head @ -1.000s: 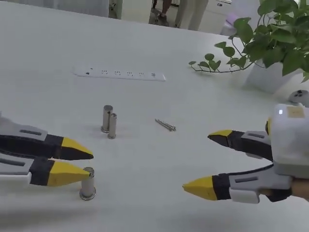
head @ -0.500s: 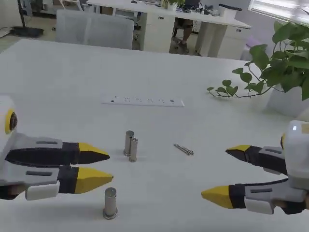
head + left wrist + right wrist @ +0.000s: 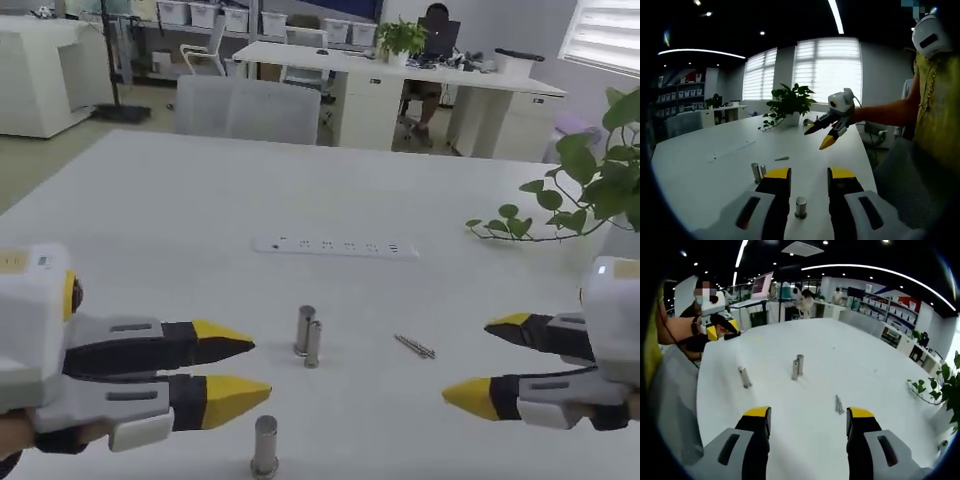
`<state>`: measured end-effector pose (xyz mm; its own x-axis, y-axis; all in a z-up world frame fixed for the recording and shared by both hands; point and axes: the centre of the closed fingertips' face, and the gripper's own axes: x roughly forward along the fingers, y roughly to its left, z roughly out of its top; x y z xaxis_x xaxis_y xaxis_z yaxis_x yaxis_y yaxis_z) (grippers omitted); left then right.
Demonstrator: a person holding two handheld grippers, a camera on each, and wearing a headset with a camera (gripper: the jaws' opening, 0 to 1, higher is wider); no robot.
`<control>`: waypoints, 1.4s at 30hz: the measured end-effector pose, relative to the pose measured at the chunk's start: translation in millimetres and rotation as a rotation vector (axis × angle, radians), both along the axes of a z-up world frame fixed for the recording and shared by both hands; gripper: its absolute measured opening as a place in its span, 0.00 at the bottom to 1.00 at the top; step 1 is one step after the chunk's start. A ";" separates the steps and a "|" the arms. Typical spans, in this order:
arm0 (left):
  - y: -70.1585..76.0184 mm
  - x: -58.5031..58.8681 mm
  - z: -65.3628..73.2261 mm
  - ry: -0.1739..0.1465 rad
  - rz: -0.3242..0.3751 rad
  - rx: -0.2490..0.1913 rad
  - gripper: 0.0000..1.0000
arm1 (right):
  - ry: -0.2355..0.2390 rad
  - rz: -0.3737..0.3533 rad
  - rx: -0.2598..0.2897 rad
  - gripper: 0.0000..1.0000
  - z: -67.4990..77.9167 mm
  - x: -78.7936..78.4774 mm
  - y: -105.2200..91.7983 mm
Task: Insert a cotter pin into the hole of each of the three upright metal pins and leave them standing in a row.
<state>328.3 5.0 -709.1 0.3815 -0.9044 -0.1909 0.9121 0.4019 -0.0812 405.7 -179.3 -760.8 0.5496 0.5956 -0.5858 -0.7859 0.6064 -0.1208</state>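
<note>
Now both tongs are released and carry nothing. The left gripper (image 3: 260,366) comes in from the lower left of the head view and the right gripper (image 3: 466,359) from the lower right, each with its jaws spread apart above the white table (image 3: 150,200). I judge that they are held so to flank the work before a first pick.

Two metal pins (image 3: 308,335) stand upright just beside each other near the middle of the frame. A third pin (image 3: 265,447) stands alone at the bottom edge, well apart from them, so the row is not made yet. In the left gripper view this single pin sits between the two jaws, so that gripper seems aimed at it.

The pins are smooth, dull silver cylinders with a wider foot, which probably keeps them standing. The cotter pins (image 3: 414,346) lie flat to the right of the pair as a thin wiry bundle; their number I cannot tell. The jaws are black with pointed yellow tips.
</note>
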 end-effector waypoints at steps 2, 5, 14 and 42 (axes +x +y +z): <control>1.3 -1.9 0.2 -0.003 0.010 0.007 0.30 | 0.002 0.005 -0.011 0.61 0.3 5.5 1.1; 4.3 -3.3 -0.3 0.002 0.043 0.022 0.37 | 0.011 0.009 -0.035 0.58 -1.1 14.1 2.8; 12.2 -10.6 -5.1 0.023 0.109 0.036 0.47 | 0.047 0.011 -0.092 0.44 -12.4 38.2 10.5; 23.8 -24.4 -20.1 0.088 0.168 0.023 0.63 | 0.201 0.000 -0.342 0.14 -76.7 81.4 14.3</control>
